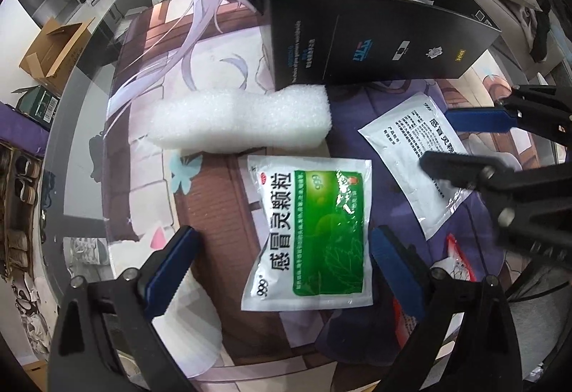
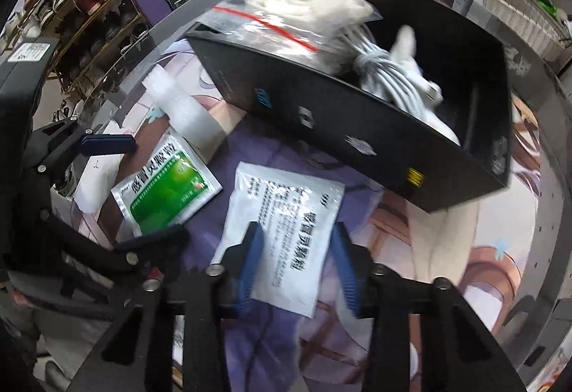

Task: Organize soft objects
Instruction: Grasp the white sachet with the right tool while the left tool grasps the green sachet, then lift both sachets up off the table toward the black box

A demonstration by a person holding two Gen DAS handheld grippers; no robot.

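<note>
White medicine sachet (image 2: 282, 238) at lower centre, straddled by spread right gripper (image 2: 298, 267) for pickup toward black box (image 2: 357, 127); left gripper (image 1: 282, 270) spread over green sachet (image 1: 311, 238).

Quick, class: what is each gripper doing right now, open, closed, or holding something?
Left gripper: open, holding nothing, over the green packet.
Right gripper: open, holding nothing, over the white packet.

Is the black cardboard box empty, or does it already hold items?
Not empty. The black cardboard box holds a clear zip bag of white material and a bundled white cable.
</note>
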